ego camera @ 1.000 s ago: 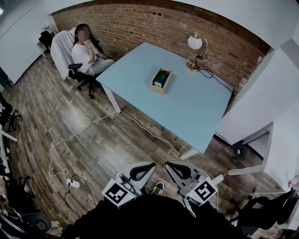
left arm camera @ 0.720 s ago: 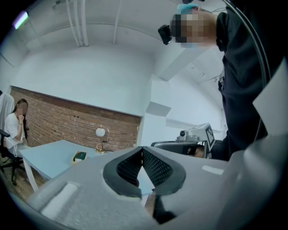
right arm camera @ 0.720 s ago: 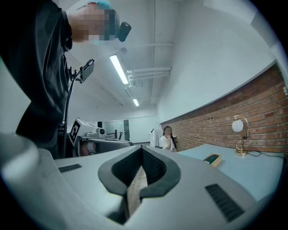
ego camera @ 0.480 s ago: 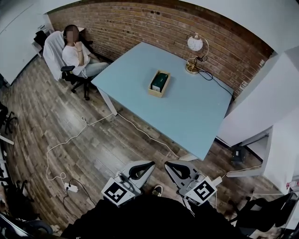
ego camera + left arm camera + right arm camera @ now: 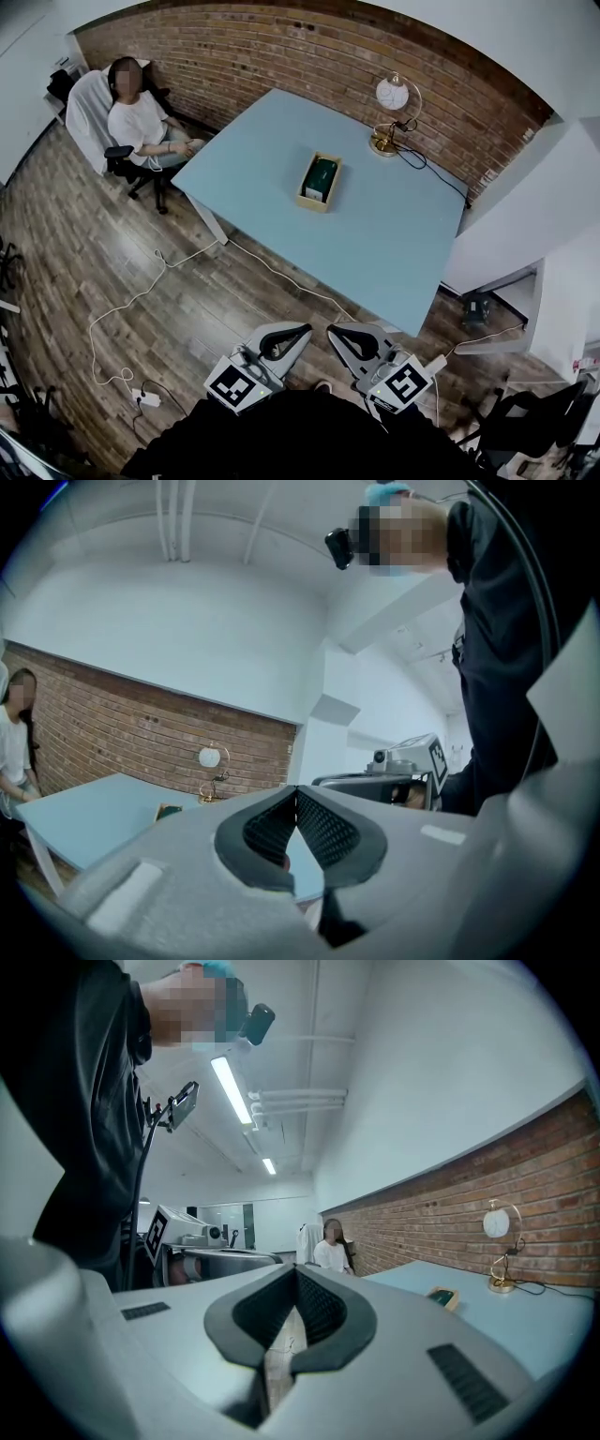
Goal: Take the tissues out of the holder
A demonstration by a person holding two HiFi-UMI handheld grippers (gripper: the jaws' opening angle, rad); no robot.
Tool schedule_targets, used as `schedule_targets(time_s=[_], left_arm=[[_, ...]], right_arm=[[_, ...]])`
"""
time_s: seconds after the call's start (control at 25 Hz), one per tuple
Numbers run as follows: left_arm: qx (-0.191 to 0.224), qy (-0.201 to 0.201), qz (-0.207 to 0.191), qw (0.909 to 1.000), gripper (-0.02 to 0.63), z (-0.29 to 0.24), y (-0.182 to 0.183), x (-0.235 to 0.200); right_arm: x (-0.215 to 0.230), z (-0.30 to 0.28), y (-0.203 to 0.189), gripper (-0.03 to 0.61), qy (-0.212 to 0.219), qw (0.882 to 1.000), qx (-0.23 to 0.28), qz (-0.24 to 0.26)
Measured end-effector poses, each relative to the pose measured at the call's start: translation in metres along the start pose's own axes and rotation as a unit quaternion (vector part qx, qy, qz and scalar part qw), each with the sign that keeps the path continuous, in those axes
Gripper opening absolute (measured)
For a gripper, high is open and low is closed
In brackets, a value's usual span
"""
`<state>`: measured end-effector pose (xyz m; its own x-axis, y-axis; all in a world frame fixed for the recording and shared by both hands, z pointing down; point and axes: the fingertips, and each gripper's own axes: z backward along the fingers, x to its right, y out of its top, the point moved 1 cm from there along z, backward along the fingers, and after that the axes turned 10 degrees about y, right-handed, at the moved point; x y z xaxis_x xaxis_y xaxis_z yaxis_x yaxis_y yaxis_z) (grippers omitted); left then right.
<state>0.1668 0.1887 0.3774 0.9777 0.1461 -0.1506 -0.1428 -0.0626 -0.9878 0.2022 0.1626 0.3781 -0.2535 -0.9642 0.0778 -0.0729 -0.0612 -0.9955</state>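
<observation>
While well apart from all fingers (image 5: 283,330), tissue holder (image 5: 320,182) on table (image 5: 394,253).

The table (image 5: 394,234) top looks smooth and matt. The holder (image 5: 315,203) is pale wood. The wall (image 5: 253,56) is rough brick.

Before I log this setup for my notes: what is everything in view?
table: one, light blue, by the brick wall
tissue holder: one, wooden, mid-table
tissue pack: one, green, inside the holder
lamp: one, gold with white globe, table's far corner
seated person: one, white top, left of the table
cable: one, white, on the wooden floor
left gripper: one, grey, shut, empty
right gripper: one, grey, shut, empty
</observation>
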Motion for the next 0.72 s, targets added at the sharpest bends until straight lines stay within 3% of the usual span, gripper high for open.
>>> schedule_targets(time_s=[0.72], left_arm=[[-0.016,-0.058,0.011,0.9981,0.008,-0.005,0.018,-0.153]], right_arm=[[0.060,-0.135,0.011,0.006,-0.063,0.998,-0.021,-0.008]])
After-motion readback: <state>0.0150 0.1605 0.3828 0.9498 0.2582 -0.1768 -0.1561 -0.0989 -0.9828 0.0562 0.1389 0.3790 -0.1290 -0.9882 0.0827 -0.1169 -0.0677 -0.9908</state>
